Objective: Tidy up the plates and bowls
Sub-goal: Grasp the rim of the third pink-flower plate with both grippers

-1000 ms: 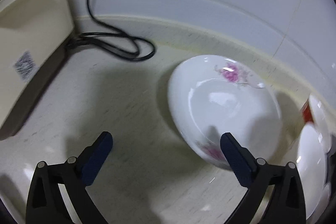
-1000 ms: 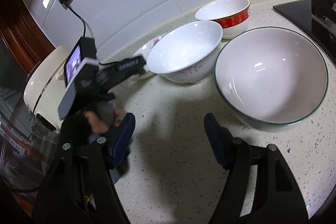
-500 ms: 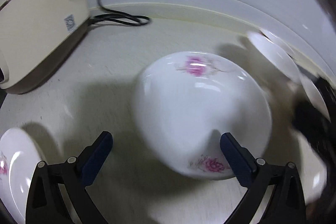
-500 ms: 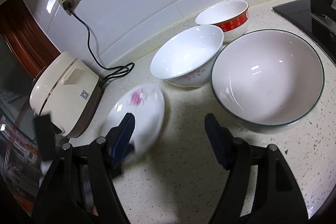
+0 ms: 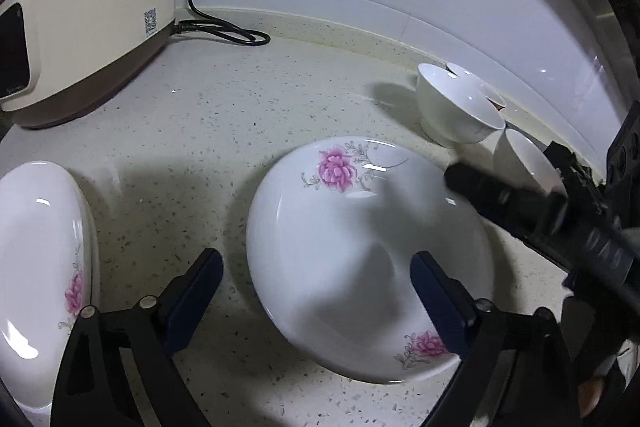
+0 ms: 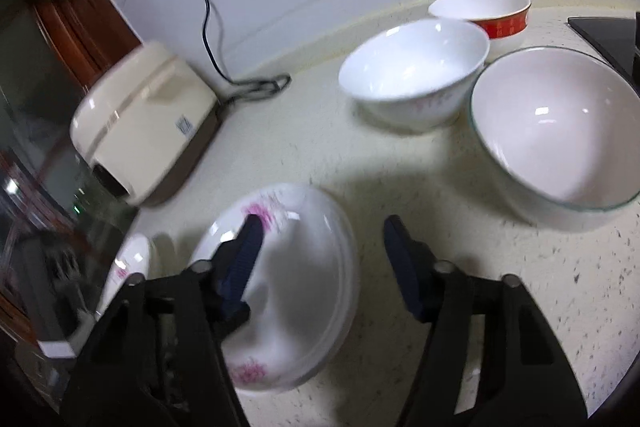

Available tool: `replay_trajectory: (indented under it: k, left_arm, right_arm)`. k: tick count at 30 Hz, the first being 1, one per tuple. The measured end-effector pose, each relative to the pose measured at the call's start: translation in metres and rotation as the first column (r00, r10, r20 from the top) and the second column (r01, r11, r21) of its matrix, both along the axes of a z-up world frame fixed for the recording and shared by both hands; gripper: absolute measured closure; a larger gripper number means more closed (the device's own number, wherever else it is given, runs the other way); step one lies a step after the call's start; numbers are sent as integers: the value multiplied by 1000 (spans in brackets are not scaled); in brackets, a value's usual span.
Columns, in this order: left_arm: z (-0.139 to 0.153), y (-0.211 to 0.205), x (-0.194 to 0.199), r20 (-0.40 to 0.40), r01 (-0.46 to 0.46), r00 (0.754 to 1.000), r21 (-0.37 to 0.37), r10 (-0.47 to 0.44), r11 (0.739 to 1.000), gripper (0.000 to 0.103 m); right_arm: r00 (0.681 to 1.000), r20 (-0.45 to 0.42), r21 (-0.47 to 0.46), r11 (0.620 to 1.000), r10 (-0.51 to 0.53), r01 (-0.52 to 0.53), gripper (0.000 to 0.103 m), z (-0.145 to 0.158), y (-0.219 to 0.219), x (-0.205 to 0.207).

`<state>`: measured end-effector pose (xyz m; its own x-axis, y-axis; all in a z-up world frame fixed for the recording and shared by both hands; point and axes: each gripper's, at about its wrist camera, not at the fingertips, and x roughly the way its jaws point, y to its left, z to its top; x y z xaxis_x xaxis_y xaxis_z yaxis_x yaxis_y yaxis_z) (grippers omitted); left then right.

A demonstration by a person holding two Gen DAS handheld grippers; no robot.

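Since a second earlier, the left gripper (image 5: pixel 316 291) had swung from the wall toward the flowered plate (image 5: pixel 360 251).
Both grippers were narrowing, empty: left wide, right gripper (image 6: pixel 320 259) half-wide straddling the plate's right rim; plate lay flat on counter (image 5: pixel 240 115), bowls (image 6: pixel 416 71) far right.

Flowered plate (image 5: pixel 360 251) centre of counter (image 5: pixel 240 115); second plate (image 5: pixel 40 267) left; cooker (image 5: pixel 80 11) behind-left; bowls (image 5: pixel 456 107) behind-right.

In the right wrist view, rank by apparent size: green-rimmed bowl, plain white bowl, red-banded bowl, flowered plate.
1. Green-rimmed bowl and flowered plate: look alike in extent; the plate lies nearer the camera and partly behind the claw, so unranked.
2. Plain white bowl.
3. Red-banded bowl, farthest back, so possibly understated.
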<state>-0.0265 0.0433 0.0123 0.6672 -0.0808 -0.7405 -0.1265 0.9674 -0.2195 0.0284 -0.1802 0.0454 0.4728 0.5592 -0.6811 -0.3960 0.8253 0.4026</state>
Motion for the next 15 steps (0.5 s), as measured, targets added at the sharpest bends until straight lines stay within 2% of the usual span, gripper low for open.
replay_trajectory:
  k: [2, 3, 4, 6, 8, 12, 15]
  left_arm:
    - [0, -4, 2, -5, 14, 1000, 16, -14, 1000, 11]
    - [0, -7, -1, -8, 22, 1000, 25, -22, 999, 12]
    - [0, -12, 1, -12, 35, 999, 45, -34, 998, 14]
    - [1, -21, 0, -23, 61, 998, 88, -59, 994, 18]
    - [1, -25, 0, -30, 74, 997, 102, -71, 992, 18]
    - [1, -23, -5, 6, 140, 990, 12, -140, 990, 19]
    - [0, -16, -3, 20, 118, 993, -25, -118, 993, 19]
  right_arm:
    - [999, -49, -30, 999, 19, -20, 55, -9, 3, 2]
    - [998, -59, -33, 999, 26, -28, 66, -11, 4, 3]
    - [998, -59, -43, 999, 23, -25, 68, -12, 5, 3]
    - [998, -58, -64, 998, -5, 1, 85, -14, 3, 2]
    - [997, -61, -58, 998, -44, 41, 88, -14, -6, -1]
    - [991, -33, -40, 991, -132, 131, 92, -9, -31, -16]
    - [983, -22, -36, 983, -182, 181, 92, -6, -50, -25]
